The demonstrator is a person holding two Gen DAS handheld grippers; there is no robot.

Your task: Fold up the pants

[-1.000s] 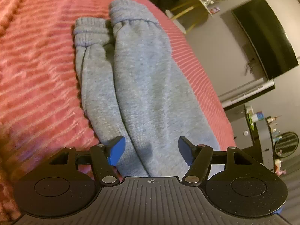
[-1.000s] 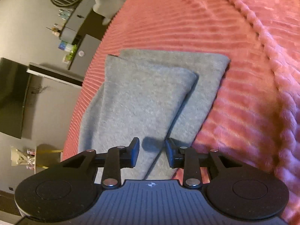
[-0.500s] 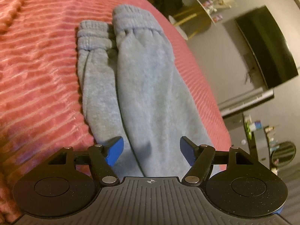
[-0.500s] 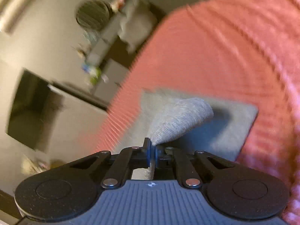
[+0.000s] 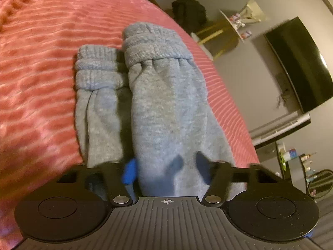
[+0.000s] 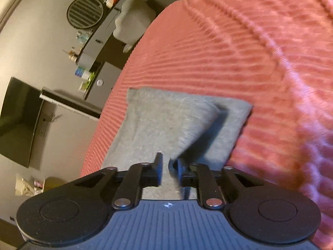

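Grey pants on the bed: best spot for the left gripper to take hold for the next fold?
Grip the grey pants at the two elastic cuffs, pinching the thick ribbed bands. Come in low from the cuff end, along the legs: the cuffs lie side by side, nearly touching, on the pink bedspread, and their bunched edges stand up from it. The left gripper, closing, straddles the upper leg's near part.

No readable text, no labels, brands, numbers or signs legible on anything in either view

Dim room: grey walls (image 5: 239, 79), dark television (image 5: 299, 64), dresser (image 6: 100, 39), perhaps round mirror (image 6: 85, 12).
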